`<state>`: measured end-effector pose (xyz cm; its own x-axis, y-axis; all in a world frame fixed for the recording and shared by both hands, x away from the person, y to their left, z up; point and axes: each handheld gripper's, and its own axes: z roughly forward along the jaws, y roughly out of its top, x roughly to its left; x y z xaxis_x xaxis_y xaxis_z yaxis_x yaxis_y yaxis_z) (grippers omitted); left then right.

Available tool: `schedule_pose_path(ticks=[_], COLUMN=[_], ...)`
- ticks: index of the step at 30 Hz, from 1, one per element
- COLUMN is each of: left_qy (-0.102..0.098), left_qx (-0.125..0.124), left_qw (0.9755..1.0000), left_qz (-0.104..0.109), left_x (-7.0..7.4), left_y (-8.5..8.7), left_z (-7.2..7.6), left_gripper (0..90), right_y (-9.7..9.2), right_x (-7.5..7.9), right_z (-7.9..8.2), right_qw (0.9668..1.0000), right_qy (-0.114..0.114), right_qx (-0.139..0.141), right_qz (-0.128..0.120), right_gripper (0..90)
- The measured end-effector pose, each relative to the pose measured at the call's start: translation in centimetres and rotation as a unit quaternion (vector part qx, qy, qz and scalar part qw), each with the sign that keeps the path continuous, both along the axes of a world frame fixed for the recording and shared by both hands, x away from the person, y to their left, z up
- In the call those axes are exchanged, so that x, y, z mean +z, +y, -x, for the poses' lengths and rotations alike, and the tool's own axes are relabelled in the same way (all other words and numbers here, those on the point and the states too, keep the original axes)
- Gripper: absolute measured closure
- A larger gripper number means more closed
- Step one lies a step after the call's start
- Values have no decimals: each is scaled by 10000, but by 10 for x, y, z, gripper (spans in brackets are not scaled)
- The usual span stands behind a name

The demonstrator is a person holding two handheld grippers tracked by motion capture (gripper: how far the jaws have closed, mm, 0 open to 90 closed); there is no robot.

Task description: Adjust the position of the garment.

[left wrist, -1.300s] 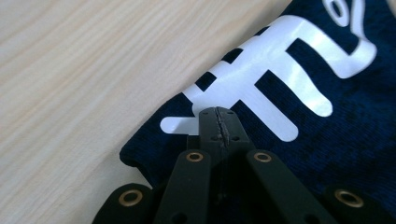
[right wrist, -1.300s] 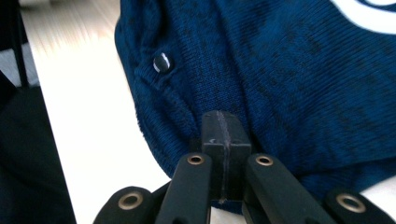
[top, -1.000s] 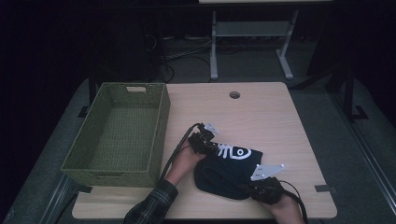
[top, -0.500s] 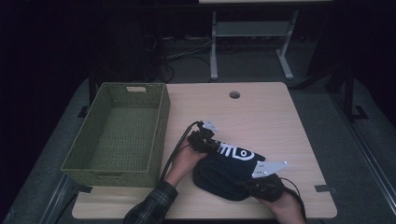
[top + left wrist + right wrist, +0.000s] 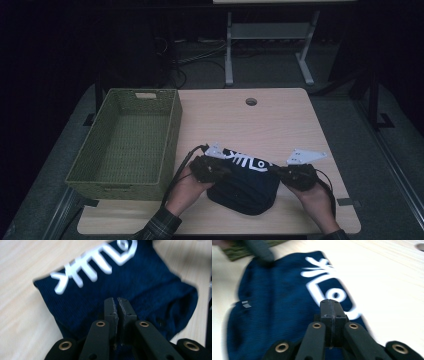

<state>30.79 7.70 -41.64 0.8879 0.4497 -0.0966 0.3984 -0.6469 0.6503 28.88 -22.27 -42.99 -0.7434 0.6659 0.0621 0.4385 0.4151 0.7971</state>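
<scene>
- Right now a dark blue garment (image 5: 246, 182) with white lettering lies bunched on the near part of the wooden surface (image 5: 280, 120), between the person's two hands.
- The left gripper (image 5: 214, 169) sits at the garment's left edge, and its fingers (image 5: 111, 308) are pressed together with only a hairline gap, a fold of the blue cloth pinched at their base in the left gripper view.
- In that view the rest of the garment spreads out ahead of and below the fingertips, white print at the far end, the pale surface on both sides.
- The right gripper (image 5: 292, 174) holds the garment's right edge; its fingers (image 5: 327, 308) are fully closed, and the cloth lies directly beneath and ahead of them.
- From the right gripper view the white lettering runs just past the fingertips, close to the garment's right border.
- Seen from above, the cloth sags between the two grippers, its lower bulk resting on the surface near the front edge.
- A green woven basket (image 5: 172, 132) stands on the left side of the surface, just beside the left hand (image 5: 187, 187) and apart from the garment.
</scene>
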Motion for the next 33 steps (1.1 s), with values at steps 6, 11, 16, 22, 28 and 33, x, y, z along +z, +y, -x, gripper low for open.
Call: schedule_pose_path(ticks=[6, 11, 16, 22, 28, 33], left_qy=[136, 156, 101, 241, 131, 115], left_qx=[-7, -9, -71, 66, 420, 642], left_qw=[9997, 9994, 9989, 9996, 9990, 9976], left_qz=[-198, -312, -462, -154, 77, 221], left_x=[-16, -22, -24, -15, -3, 0], left_y=[1, -1, -3, 3, 13, 19], left_z=[-2, -3, -3, -5, -11, -16], left_gripper=[888, 900, 900, 832, 594, 470], right_y=[-7, -6, -7, -13, -24, -38], right_x=[-20, -33, -37, -33, -26, -27], right_z=[-17, -19, -17, -12, 2, 13], right_qw=[9988, 9971, 9966, 9979, 9973, 9957], right_qy=[350, 568, 640, 480, 244, 181], right_qx=[-241, -272, -331, -352, -654, -873], right_qz=[252, 431, 396, 254, 229, 267], right_gripper=[900, 900, 900, 803, 609, 448])
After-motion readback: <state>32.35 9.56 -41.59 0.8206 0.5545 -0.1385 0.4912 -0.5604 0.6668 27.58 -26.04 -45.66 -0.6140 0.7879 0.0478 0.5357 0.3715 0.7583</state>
